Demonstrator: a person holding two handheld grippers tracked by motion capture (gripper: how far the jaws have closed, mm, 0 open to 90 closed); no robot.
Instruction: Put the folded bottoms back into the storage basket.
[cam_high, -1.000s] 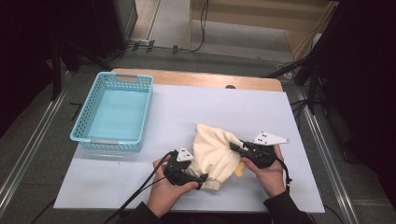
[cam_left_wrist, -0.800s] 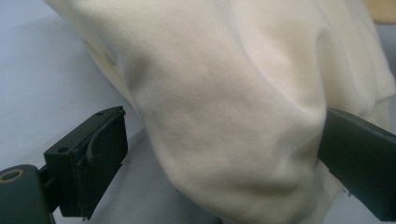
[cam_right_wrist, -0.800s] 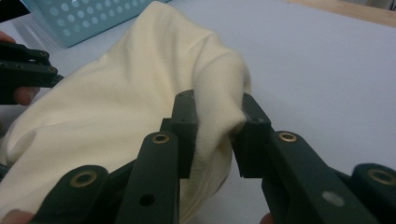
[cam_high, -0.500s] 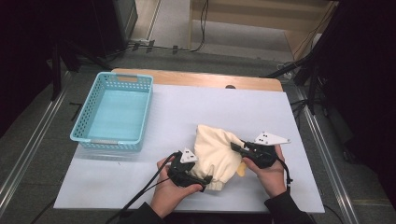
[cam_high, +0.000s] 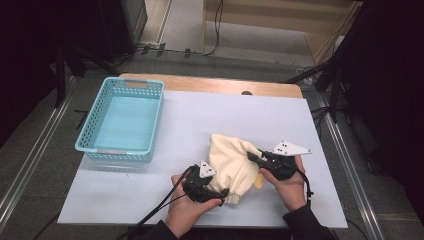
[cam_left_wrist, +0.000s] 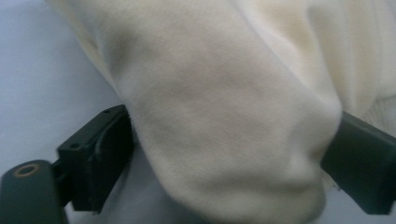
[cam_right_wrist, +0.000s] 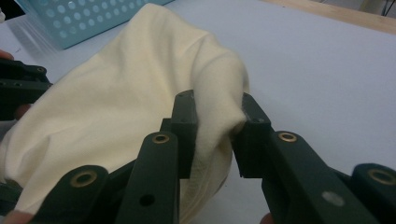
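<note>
Garment: the cream knit garment (cam_high: 232, 162) lies bunched on the white table cover (cam_high: 200, 120), near your edge, between both grippers.
Right gripper: your right gripper (cam_right_wrist: 215, 130) is clamped on a fold of the cloth.
Left gripper: your left gripper (cam_high: 220, 191) stands wide with a thick bulge of fabric between its jaws; they have just been closing on it, and a firm pinch is not evident.
Basket: the turquoise basket (cam_high: 95, 145) sits well apart, empty.
Progress: early, as I judge it; you have one grip made, the second is forming, and the garment is still crumpled.

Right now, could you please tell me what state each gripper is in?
Left gripper: jaws wide, just been closing around the cream knitted cloth; grip unclear.
Right gripper: shut on the cloth's fold.
</note>
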